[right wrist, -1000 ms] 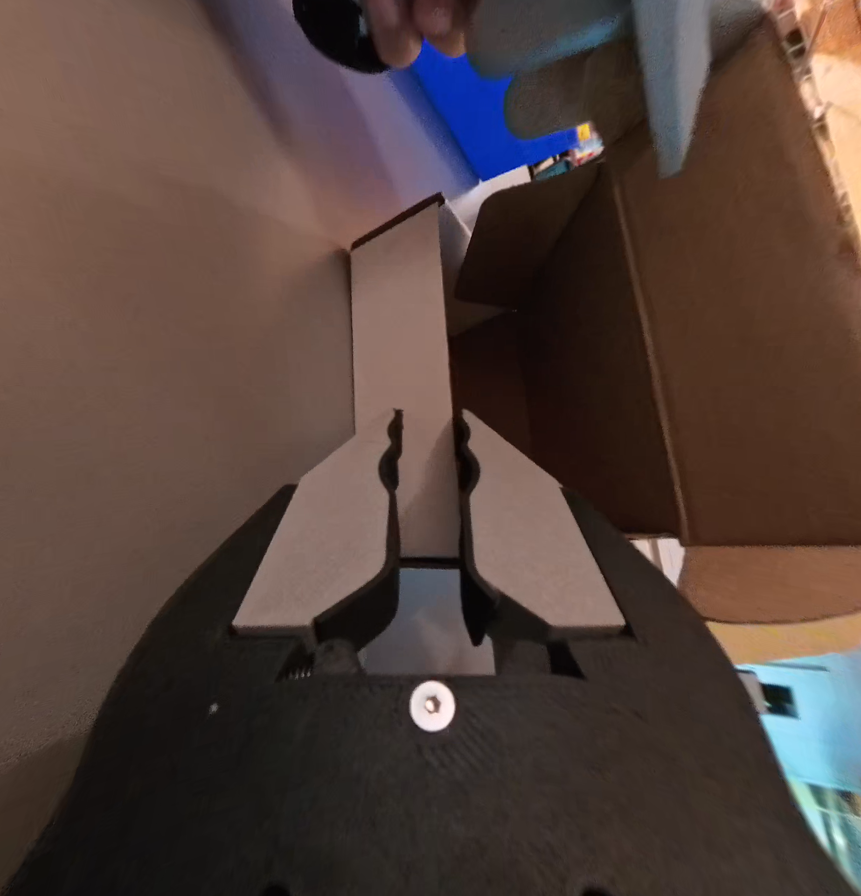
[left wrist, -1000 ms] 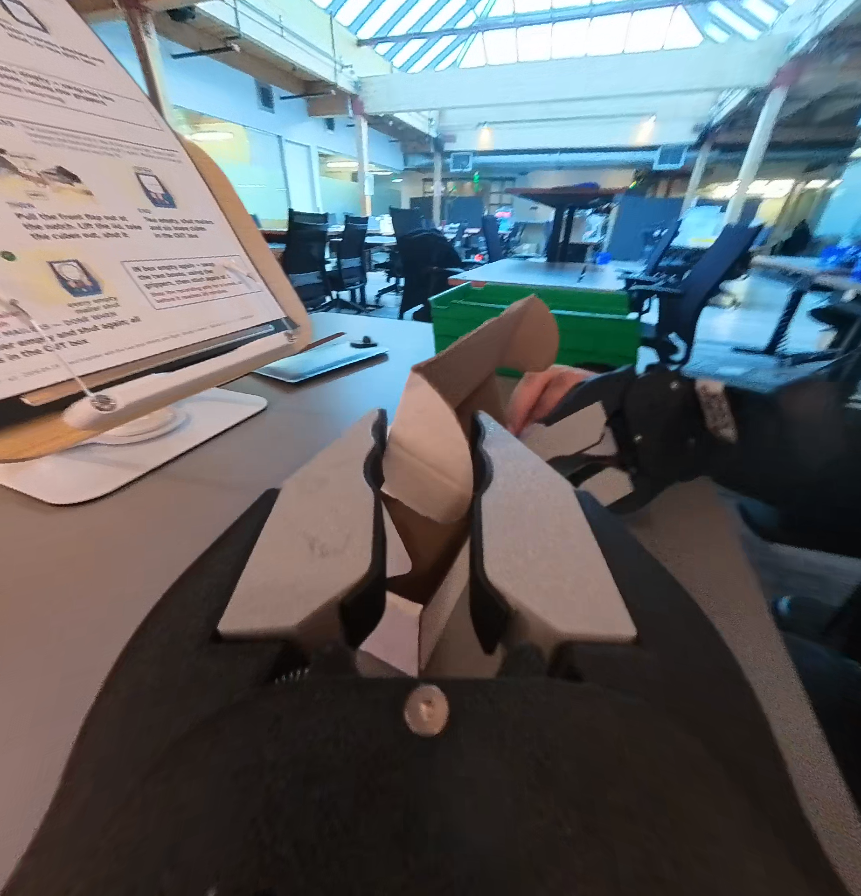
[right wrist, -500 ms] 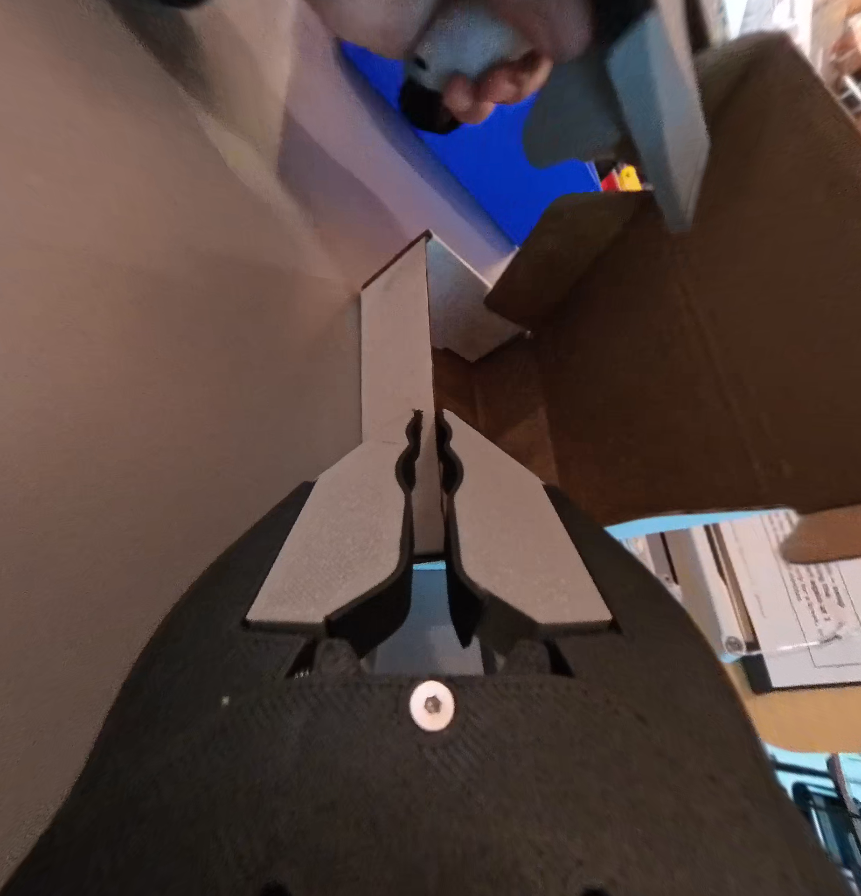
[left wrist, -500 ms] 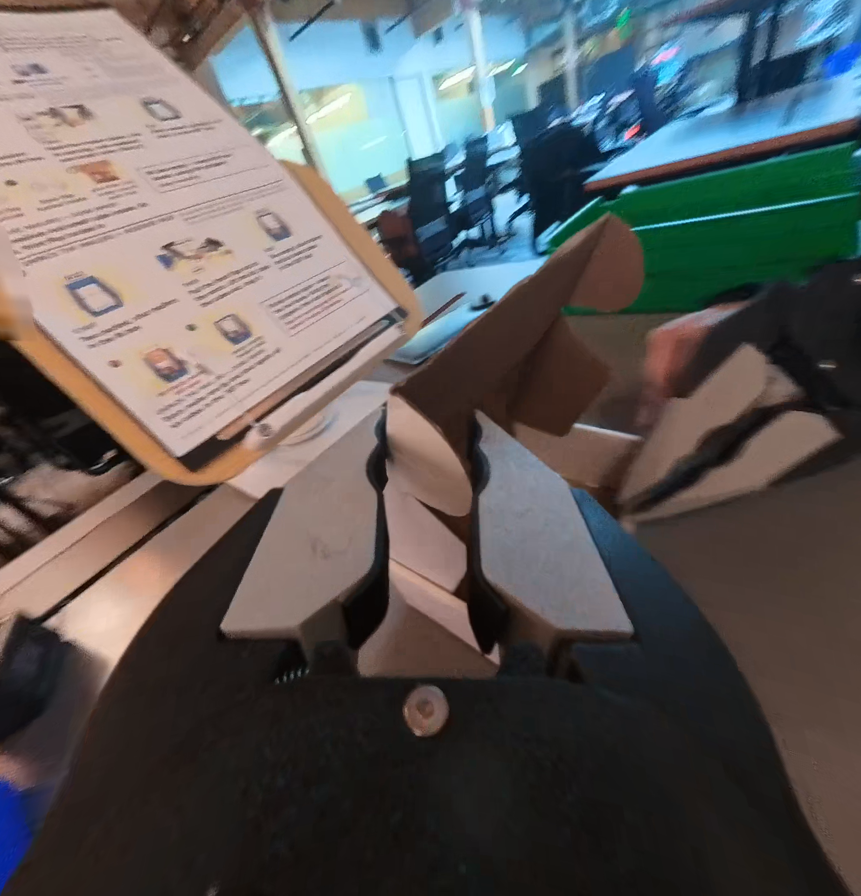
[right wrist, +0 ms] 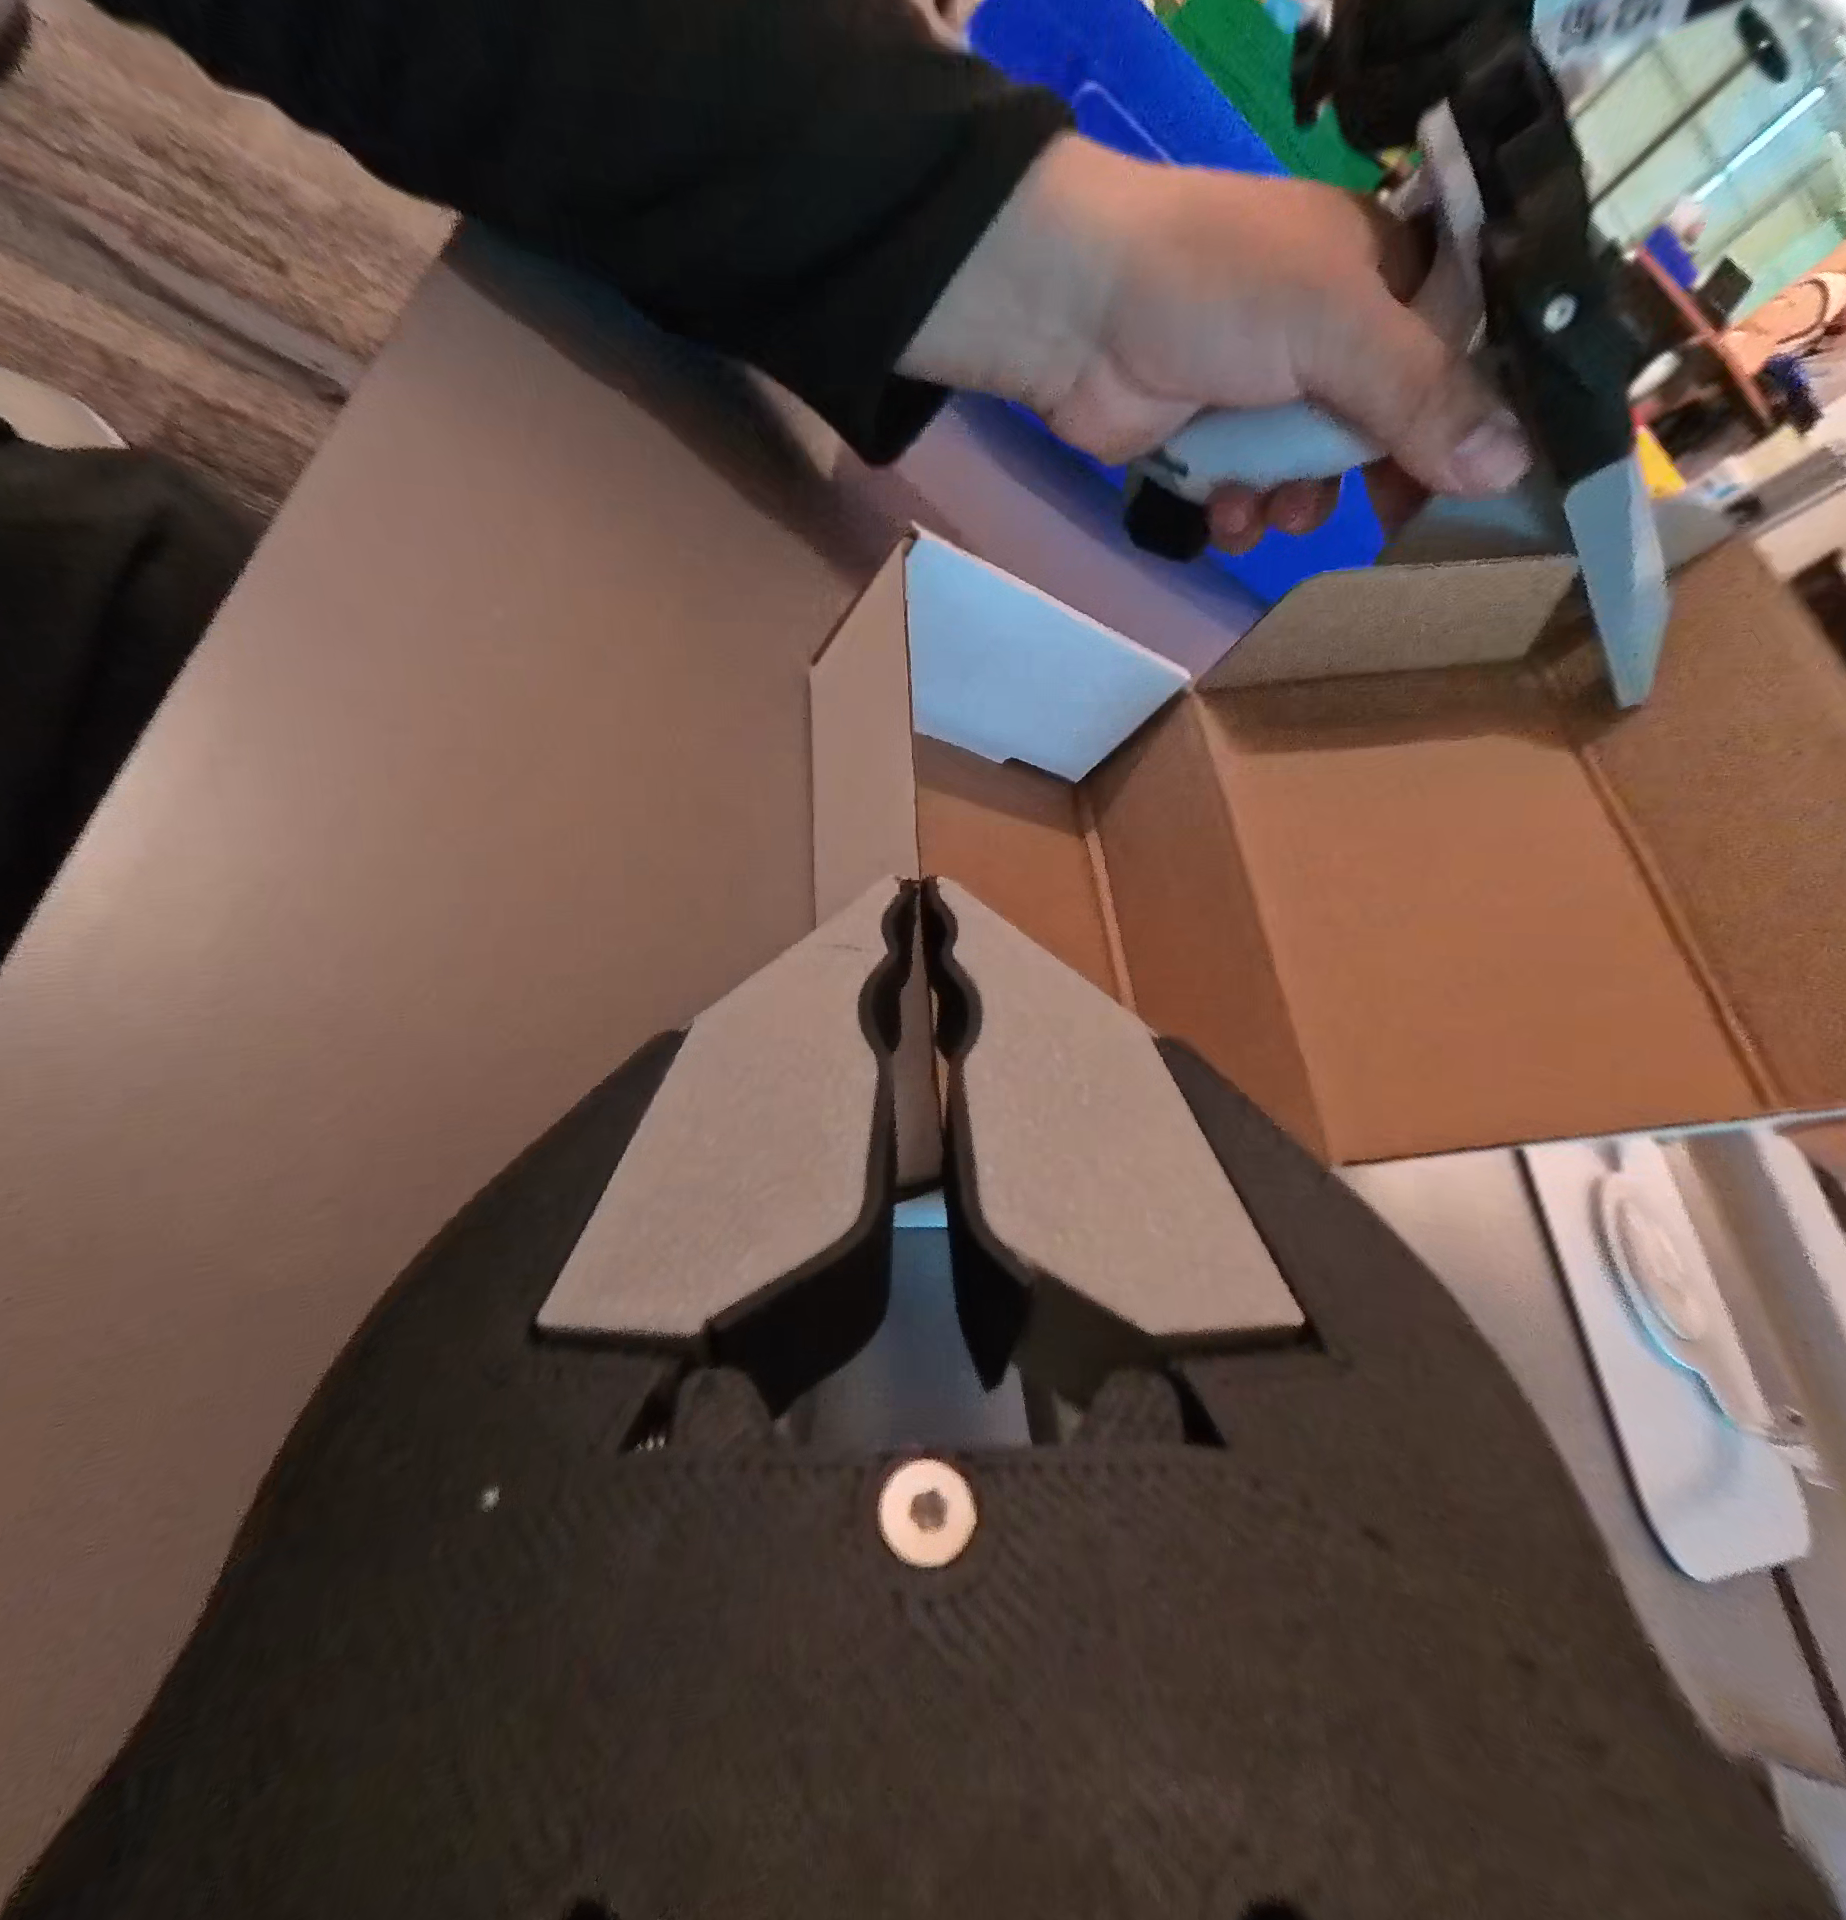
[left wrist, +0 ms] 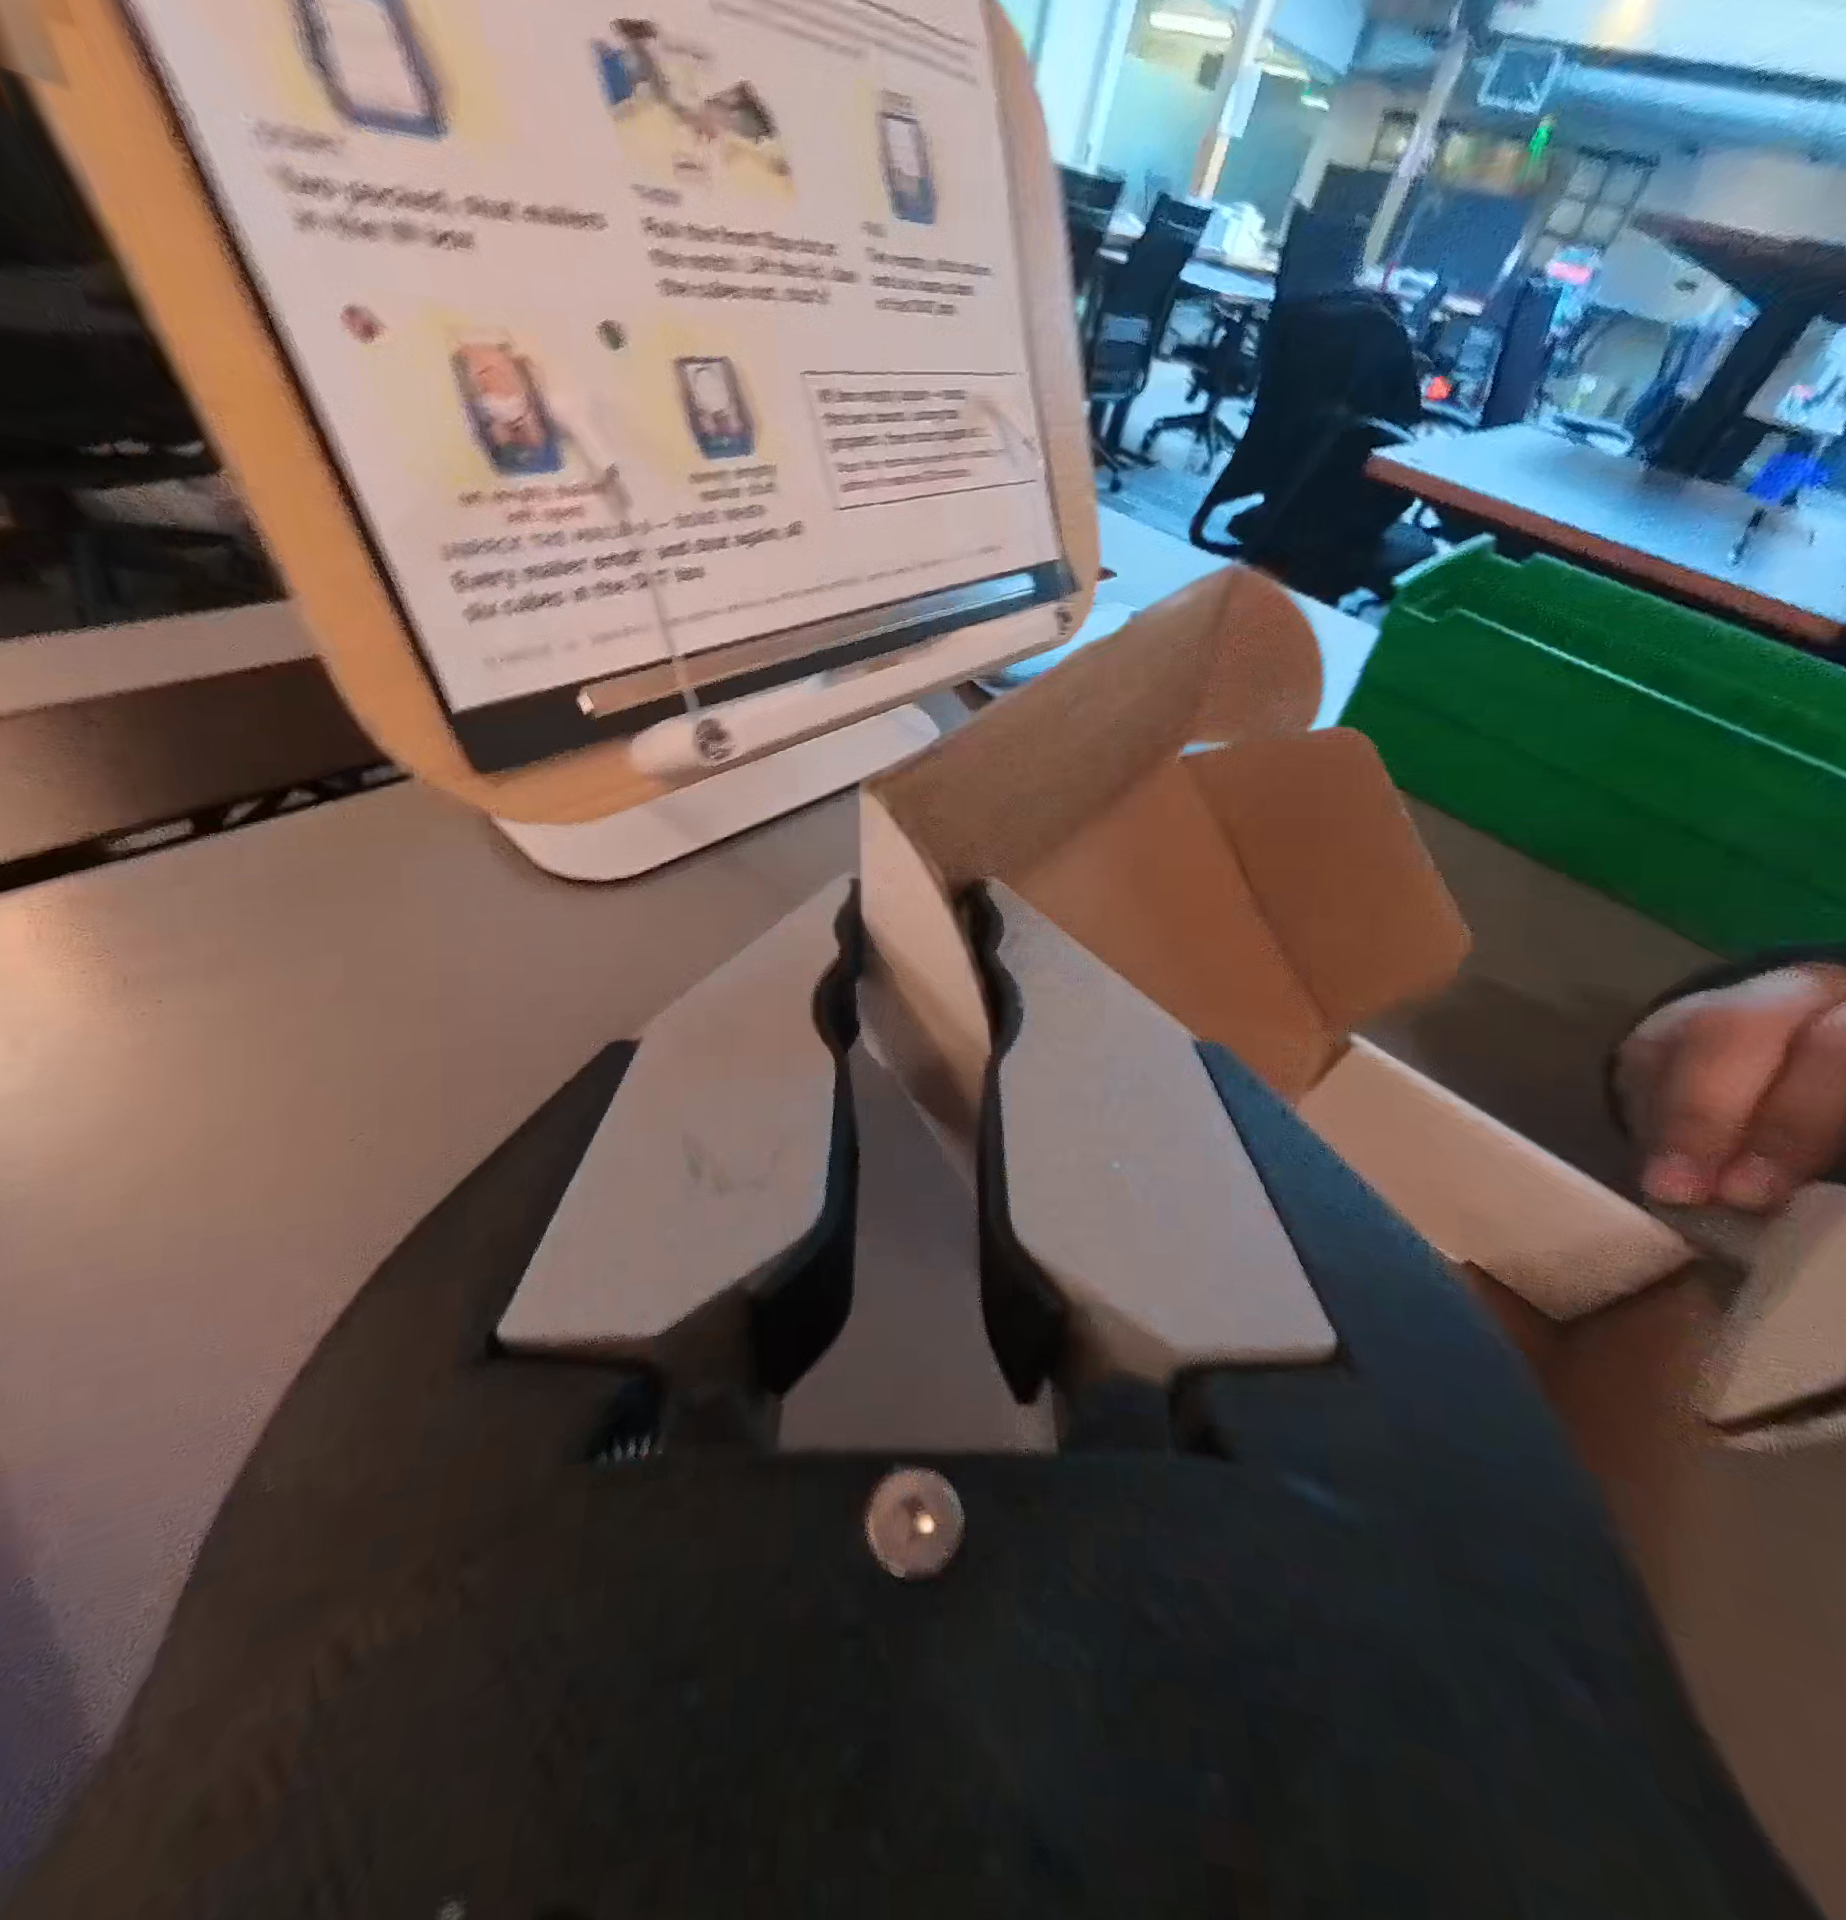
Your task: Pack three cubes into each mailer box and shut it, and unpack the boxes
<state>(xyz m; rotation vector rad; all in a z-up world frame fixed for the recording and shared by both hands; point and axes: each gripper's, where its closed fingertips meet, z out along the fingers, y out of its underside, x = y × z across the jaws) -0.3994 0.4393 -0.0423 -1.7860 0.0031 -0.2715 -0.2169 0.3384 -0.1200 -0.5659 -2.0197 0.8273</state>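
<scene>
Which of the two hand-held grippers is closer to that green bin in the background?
Probably left. The left hand-held gripper, pinching the mailer box's flap, points toward the green bin just beyond. The right hand-held gripper grips the box's opposite wall, on the side away from the bin.

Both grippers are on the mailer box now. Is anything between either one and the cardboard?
Nothing visible. The left gripper is clamped on a flap of the mailer box, and the right gripper is pinched on its side wall. The box interior shows no cubes.
</scene>
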